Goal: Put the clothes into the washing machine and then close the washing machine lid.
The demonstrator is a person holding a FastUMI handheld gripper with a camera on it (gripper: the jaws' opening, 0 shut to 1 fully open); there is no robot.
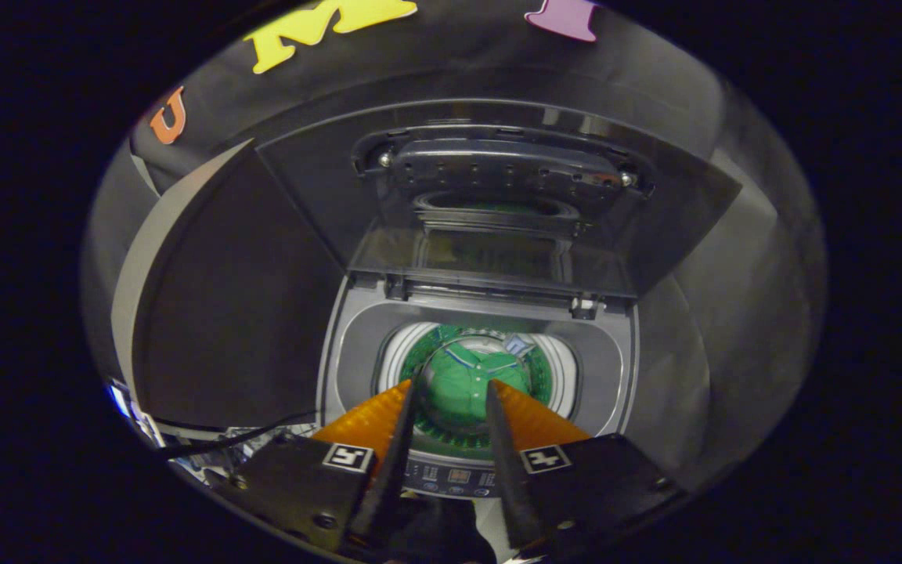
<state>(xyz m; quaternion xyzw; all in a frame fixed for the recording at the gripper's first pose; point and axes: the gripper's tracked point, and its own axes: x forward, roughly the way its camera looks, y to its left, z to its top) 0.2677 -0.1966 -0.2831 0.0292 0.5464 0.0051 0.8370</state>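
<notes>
1. Clothes (463, 384) lie down in the tub of the washing machine (357, 345). They are green and sit at 12 o'clock, just past the finger tips.
2. The gripper (451, 388) is over the tub with its fingers (400, 423) a little apart. Nothing is held between them.
3. It looks like the clothes are in, so closing is the job left.
4. The buttons (451, 476) sit on the front edge, under the fingers. Keep off them.
5. Beyond the tub, the lid (498, 196) stands up and open at 12 o'clock.
6. To do it well, lift up and reach to the lid's top edge. Pull it toward you slowly, then lower it softly so it does not bang.
</notes>
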